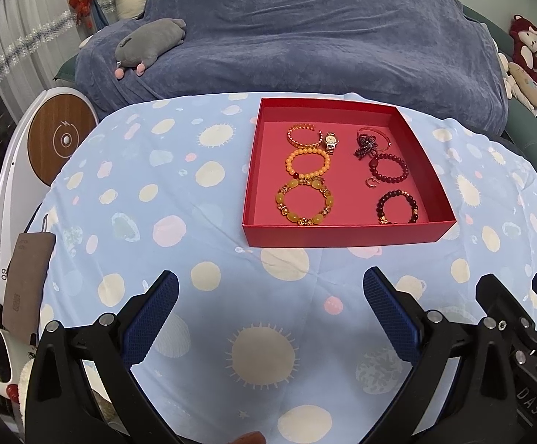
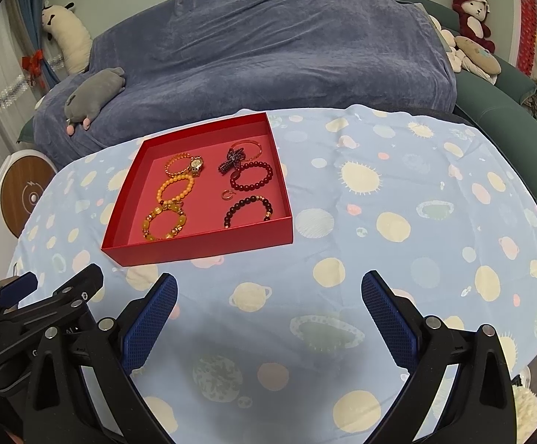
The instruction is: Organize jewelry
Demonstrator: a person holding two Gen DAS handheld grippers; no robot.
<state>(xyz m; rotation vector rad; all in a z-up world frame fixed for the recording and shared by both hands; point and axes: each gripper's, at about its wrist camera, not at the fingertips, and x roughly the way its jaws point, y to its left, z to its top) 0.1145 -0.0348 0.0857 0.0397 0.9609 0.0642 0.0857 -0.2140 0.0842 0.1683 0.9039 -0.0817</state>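
Observation:
A shallow red box (image 1: 346, 234) (image 2: 202, 249) sits on the blue patterned cloth. Inside, a left column holds a gold watch (image 1: 330, 141) (image 2: 196, 165), an orange bead bracelet (image 1: 307, 162) (image 2: 176, 189) and a yellow bead bracelet (image 1: 304, 203) (image 2: 164, 223). A right column holds a dark beaded bow (image 1: 366, 147) (image 2: 233, 159), a dark red bracelet (image 1: 390, 168) (image 2: 253, 176), a small ring (image 1: 371, 182) (image 2: 226, 195) and a dark bead bracelet (image 1: 397, 207) (image 2: 248, 210). My left gripper (image 1: 270, 290) and right gripper (image 2: 268, 290) both stand open and empty over the cloth, short of the box.
The cloth-covered table (image 1: 157, 199) (image 2: 416, 222) ends at a sofa under a blue-grey blanket (image 1: 305, 33), with a grey plush toy (image 1: 150, 42). A white device with a round wooden disc (image 1: 61, 140) stands left. The other gripper shows at each view's edge (image 1: 512, 318) (image 2: 46, 307).

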